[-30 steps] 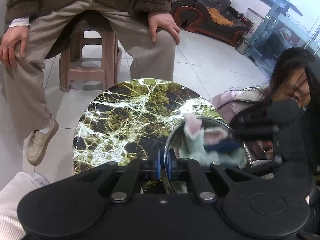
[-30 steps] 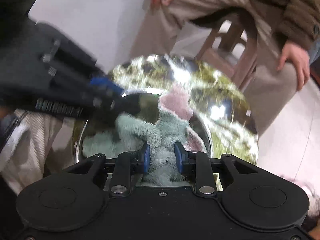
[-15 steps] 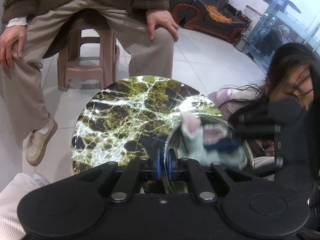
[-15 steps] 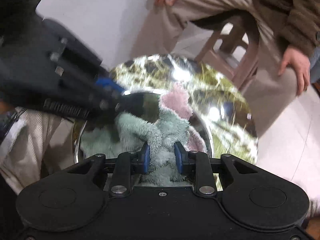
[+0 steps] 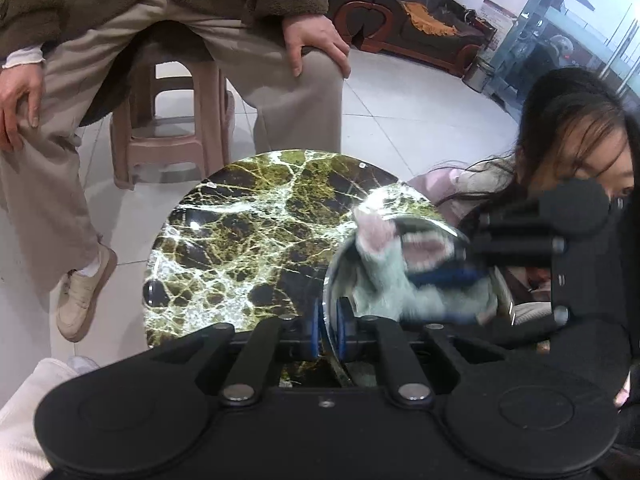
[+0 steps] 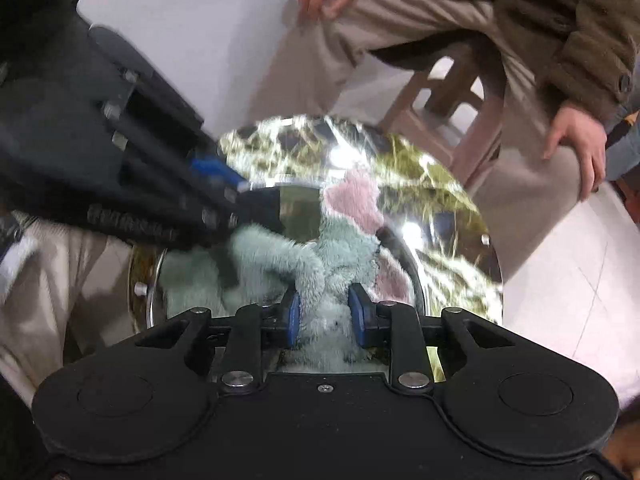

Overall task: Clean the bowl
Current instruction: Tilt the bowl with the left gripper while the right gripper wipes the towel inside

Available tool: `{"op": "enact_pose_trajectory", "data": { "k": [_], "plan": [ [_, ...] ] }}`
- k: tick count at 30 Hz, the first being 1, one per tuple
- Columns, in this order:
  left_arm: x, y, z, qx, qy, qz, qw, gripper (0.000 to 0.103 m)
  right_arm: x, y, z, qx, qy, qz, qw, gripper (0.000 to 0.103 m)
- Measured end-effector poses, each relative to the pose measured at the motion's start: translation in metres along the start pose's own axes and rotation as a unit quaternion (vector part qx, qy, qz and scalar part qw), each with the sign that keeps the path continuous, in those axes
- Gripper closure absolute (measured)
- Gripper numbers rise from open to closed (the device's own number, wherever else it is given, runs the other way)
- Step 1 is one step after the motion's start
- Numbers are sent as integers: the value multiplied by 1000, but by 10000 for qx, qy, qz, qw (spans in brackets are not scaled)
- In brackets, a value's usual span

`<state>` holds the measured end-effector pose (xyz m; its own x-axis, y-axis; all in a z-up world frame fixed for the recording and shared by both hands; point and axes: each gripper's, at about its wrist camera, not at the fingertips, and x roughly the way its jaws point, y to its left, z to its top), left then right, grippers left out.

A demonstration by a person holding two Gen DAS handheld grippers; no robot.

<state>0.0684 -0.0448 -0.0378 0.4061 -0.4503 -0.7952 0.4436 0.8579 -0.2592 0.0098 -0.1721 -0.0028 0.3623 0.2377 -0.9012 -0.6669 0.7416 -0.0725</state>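
A shiny steel bowl (image 5: 340,256) stands on the right part of a round green-marble table (image 5: 248,240). My left gripper (image 5: 327,330) is shut on the bowl's near rim. My right gripper (image 6: 325,314) is shut on a fluffy mint-green and pink cloth (image 6: 340,248) and holds it inside the bowl (image 6: 288,204), against its inner wall. The cloth (image 5: 396,268) shows blurred in the left wrist view, with the right gripper (image 5: 444,278) over it. The left gripper (image 6: 224,178) comes in from the left in the right wrist view.
A person in beige trousers (image 5: 280,112) sits on a plastic stool (image 5: 172,120) just beyond the table. The operator's head (image 5: 568,148) leans in at the right. White tiled floor (image 5: 400,120) surrounds the table, with a sofa (image 5: 408,20) far behind.
The cloth has shifted slightly inside the bowl with the right gripper's rubbing motion. The left gripper keeps its hold on the rim.
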Motion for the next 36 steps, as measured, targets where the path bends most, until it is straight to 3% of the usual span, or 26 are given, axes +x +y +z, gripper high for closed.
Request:
{"op": "enact_pose_trajectory", "data": {
  "k": [5,9,14,18,22,25,28,30,33,36],
  "plan": [
    [2,0,-1,59,63,-22,10000,96,-19,-5,-3,336,-320,324,9984,65],
    [-1,4,-2,24,70,18,10000,95,-50,-34,-6,990,-859,63,9913,65],
    [-6,7,-4,-10,-5,68,10000,95,-34,-56,-20,1431,-608,-214,9876,69],
    [-4,6,2,124,-48,94,9999,96,-34,-54,-40,1814,-525,248,9817,81],
    [7,8,18,87,-68,-2,9999,91,-31,-45,-45,2096,-505,398,9757,78],
    [14,10,26,-5,-49,-77,10000,89,-35,-36,-44,2245,-545,266,9726,73],
    [13,12,26,-74,-43,-108,9999,89,-46,-33,-42,2080,-737,-195,9752,72],
    [5,16,19,-134,-69,-121,9998,89,-60,-33,-40,1884,-1012,-441,9759,64],
    [-5,20,14,-266,-86,-191,9994,88,-68,-24,-23,1232,-1159,-156,9855,59],
    [-14,21,9,-319,-70,-263,9991,82,-56,-13,-5,529,-865,179,9947,56]
  ]
}}
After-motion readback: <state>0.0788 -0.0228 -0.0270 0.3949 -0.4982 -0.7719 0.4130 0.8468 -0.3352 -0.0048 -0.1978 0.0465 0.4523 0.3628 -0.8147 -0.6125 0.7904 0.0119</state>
